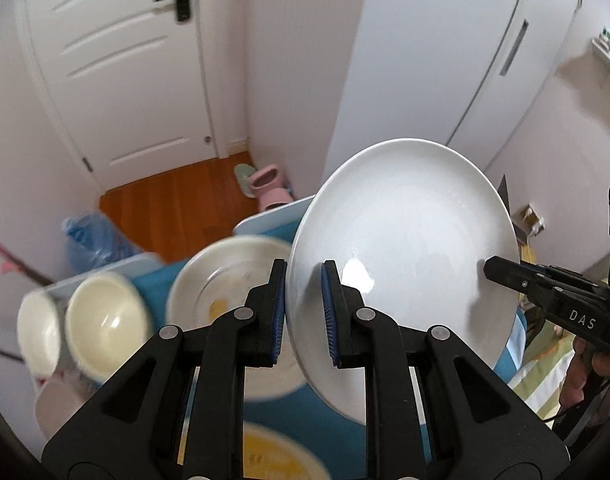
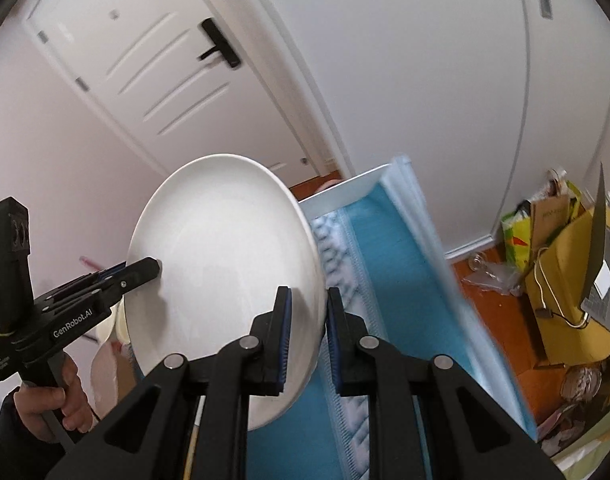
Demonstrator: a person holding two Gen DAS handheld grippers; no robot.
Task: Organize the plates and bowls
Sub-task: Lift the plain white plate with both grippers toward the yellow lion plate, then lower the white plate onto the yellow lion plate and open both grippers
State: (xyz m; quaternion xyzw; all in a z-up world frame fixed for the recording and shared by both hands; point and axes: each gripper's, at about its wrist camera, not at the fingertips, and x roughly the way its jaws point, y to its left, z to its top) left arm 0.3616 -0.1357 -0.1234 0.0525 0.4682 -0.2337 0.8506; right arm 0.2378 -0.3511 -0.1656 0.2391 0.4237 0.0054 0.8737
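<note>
White plate (image 1: 405,240) is held in the air betw. both tools, tilted on edge, above the blue-covered table (image 2: 397,264). L gripper (image 1: 303,312) is clamped narrow on the plate's near rim, blue pads on either face; R gripper (image 2: 307,340) is pinched the same way on the opposite rim. Each tool is also seen from the other's camera, nipped onto the far edge.

Plate is judged to be glazed ceramic: stiff, fairly heavy, smooth & slippery, breakable if dropped. A glossy highlight is seen on the glaze. Shape is round & shallow w/ a thin flared rim, so the rim is the only sensible place to be gripped; two opposed rim holds should stop it swinging. Ribbed rubber-like pads should help vs. slip, but the tilt is best kept steady.

Below, in the L view, a cream plate (image 1: 225,292) w/ yellowish marks & two cream bowls (image 1: 77,328) are seen blurred, bowls tipped on their sides. A yellow dish (image 1: 277,456) lies nearest the camera.
</note>
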